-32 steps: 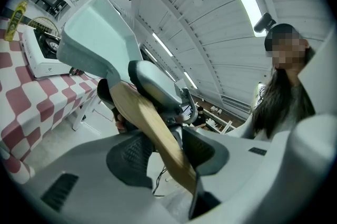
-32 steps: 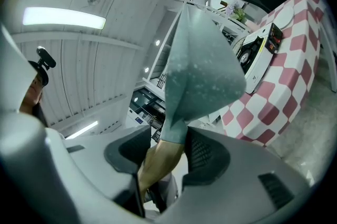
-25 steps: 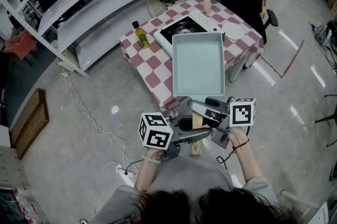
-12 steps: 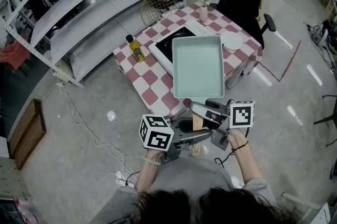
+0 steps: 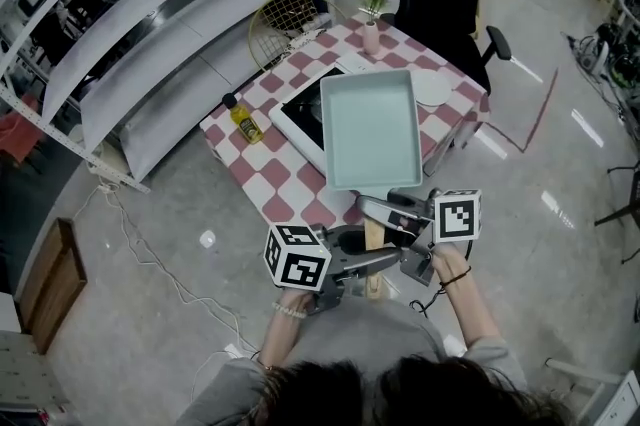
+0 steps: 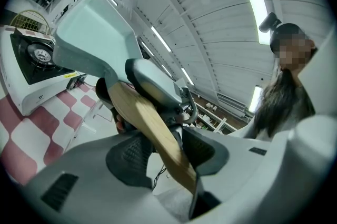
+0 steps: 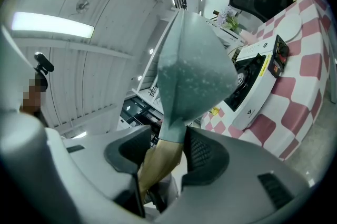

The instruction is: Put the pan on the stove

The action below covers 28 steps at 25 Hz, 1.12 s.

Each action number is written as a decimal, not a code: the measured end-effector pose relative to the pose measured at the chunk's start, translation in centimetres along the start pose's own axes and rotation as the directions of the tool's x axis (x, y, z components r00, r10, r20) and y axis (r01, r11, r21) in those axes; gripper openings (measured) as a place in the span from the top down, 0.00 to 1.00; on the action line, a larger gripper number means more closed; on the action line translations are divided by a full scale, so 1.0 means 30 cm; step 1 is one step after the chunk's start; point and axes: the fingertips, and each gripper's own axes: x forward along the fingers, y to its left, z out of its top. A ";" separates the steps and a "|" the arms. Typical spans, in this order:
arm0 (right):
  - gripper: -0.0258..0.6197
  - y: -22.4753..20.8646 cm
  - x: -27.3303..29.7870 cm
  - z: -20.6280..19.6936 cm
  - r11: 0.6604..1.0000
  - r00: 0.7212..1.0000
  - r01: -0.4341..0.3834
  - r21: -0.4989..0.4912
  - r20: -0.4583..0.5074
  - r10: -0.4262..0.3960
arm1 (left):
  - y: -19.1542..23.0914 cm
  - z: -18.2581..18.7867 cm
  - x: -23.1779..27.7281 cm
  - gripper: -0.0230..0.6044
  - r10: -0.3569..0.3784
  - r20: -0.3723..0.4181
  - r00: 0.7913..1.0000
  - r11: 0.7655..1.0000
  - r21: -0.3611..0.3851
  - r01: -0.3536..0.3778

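Clamped the left gripper (image 6: pixel 160 146) on the wooden handle (image 6: pixel 150 123), pads pressed to both its sides. Held the pale green rectangular pan (image 5: pixel 372 126) out ahead of both claws, up in the air, with the gas stove (image 5: pixel 300 114) beyond and below. Closed the right gripper (image 7: pixel 164 149) on the same handle, nearer the pan.
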 end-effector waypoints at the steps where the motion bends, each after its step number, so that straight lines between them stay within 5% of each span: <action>1: 0.65 -0.006 0.002 0.011 1.000 1.000 0.000 0.003 0.007 0.000 | 0.008 0.009 0.000 0.67 -0.004 -0.003 1.000 1.000 0.001 0.004; 18: 0.66 -0.063 0.045 0.094 0.999 0.998 -0.026 0.031 0.058 0.024 | 0.101 0.066 -0.006 0.67 -0.013 -0.060 0.998 1.000 0.016 0.014; 28: 0.66 -0.141 0.069 0.164 0.999 1.000 -0.028 0.042 0.001 0.028 | 0.180 0.135 0.012 0.67 0.040 -0.035 0.999 0.999 -0.009 -0.040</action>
